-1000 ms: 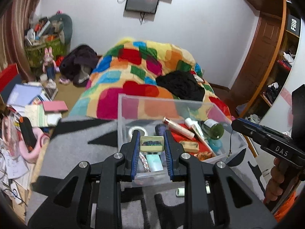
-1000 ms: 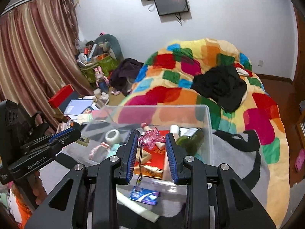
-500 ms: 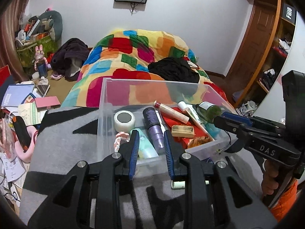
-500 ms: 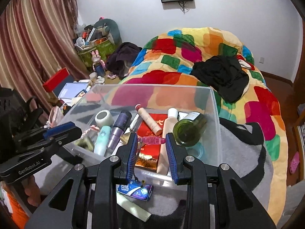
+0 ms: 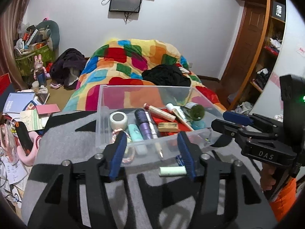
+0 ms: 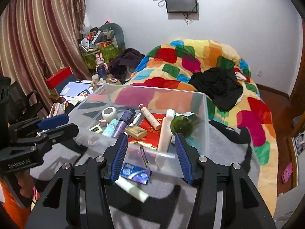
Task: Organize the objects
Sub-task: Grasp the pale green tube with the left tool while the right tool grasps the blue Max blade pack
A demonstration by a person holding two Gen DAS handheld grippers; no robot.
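A clear plastic bin [image 5: 144,93] stands on a grey and black blanket and holds several items: a white tape roll [image 5: 118,118], a purple bottle [image 5: 143,124], a green glass bottle [image 5: 196,111] and a tan bar [image 5: 168,127]. The bin also shows in the right wrist view [image 6: 205,118]. A pale green tube [image 5: 172,171] lies on the blanket in front of it, also in the right wrist view [image 6: 133,189], beside a blue packet [image 6: 135,173]. My left gripper [image 5: 152,155] is open and empty before the bin. My right gripper [image 6: 150,157] is open and empty, over the packet.
A bed with a bright patchwork duvet [image 5: 133,61] and black clothes [image 5: 167,76] lies behind the bin. Books and clutter [image 5: 22,106] cover the floor at the left. A wooden wardrobe [image 5: 253,43] stands at the right. Curtains [image 6: 38,38] hang at the left.
Both grippers have opened wide and pulled back from the bin. The small tin that the left held and the pink charm that the right held are no longer between the jaws.
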